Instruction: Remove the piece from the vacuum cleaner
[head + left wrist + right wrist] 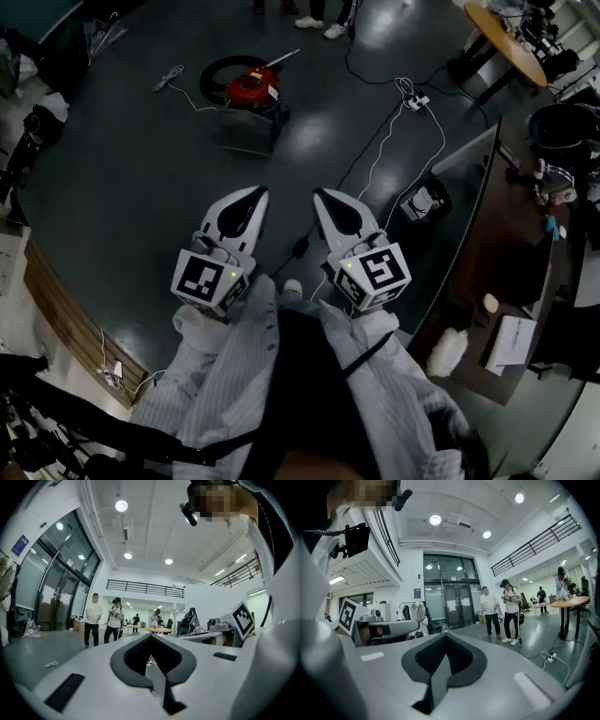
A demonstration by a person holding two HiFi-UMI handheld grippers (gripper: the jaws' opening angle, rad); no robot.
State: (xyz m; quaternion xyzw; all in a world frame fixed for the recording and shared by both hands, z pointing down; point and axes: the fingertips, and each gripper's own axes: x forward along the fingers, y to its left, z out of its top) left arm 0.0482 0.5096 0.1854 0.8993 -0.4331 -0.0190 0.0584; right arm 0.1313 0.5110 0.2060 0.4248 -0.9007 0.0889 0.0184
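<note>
A red vacuum cleaner [251, 89] stands on the dark floor well ahead of me, with a black hose coiled behind it and a grey box-like part [247, 132] in front of it. My left gripper [251, 194] and my right gripper [322, 195] are held side by side at waist height, far short of the vacuum. Both are shut with nothing in them. In the left gripper view the left gripper [151, 637] points level across the hall, and so does the right gripper [444, 636] in the right gripper view; the vacuum shows in neither.
A white cable and power strip [413, 97] trail over the floor to the right. A dark desk [511, 272] with papers and small items runs along the right. A round wooden table [506, 42] is at the far right. Two people [501, 613] stand ahead by the glass doors.
</note>
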